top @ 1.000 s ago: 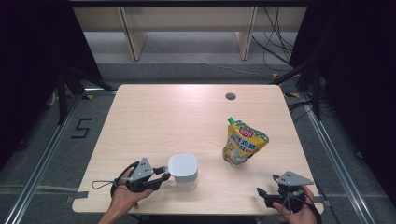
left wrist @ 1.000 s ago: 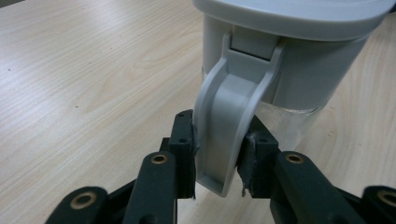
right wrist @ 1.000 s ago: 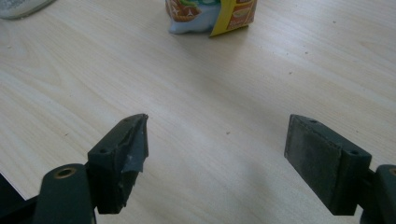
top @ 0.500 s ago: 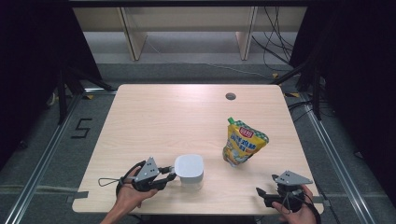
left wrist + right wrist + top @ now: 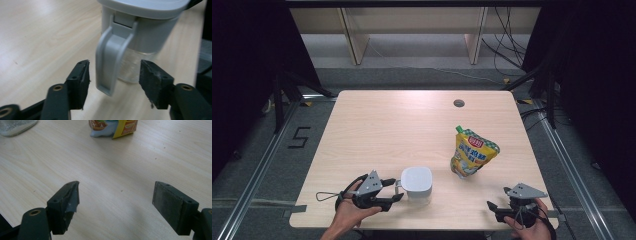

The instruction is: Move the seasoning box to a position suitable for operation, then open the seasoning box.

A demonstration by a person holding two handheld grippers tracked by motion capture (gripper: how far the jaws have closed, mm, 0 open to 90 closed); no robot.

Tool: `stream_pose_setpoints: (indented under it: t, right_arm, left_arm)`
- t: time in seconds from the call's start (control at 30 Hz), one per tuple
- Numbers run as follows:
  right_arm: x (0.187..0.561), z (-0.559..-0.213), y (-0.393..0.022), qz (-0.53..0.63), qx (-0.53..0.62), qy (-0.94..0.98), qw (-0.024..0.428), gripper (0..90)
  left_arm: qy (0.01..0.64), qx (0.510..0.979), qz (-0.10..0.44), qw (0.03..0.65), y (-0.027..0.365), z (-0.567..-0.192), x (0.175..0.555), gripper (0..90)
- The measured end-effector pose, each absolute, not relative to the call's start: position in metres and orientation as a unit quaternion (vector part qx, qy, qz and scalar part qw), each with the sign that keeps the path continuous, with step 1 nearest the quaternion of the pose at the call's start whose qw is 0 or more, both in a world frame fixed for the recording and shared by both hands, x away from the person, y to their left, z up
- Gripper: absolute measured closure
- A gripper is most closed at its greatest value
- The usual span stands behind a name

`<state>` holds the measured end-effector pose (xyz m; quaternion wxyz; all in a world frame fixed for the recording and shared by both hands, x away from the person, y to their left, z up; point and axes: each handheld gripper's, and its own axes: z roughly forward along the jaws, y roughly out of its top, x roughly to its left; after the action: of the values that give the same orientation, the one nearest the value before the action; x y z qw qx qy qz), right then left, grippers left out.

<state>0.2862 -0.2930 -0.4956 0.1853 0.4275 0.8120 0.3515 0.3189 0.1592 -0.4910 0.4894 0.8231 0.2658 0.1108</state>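
My left claw (image 5: 113,75), jaws just opening, pads clear, straddles the smooth grey plastic handle (image 5: 110,66) of a clear, grey-lidded jug (image 5: 416,184) standing just ahead.

The jug's (image 5: 140,37) lid is cut off by the left gripper view's top edge; the pouch's (image 5: 472,152) print is too small to read.
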Motion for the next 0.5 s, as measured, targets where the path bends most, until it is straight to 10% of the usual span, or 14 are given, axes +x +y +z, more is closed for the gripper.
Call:
stream_pose_setpoints:
  t: [0.5]
  right_arm:
    - [0.287,-0.497,-0.291,0.348,0.430,0.814,0.177,21.4]
  left_arm:
    - [0.316,0.788,0.094,0.521,0.180,-0.465,0.307,39.8]
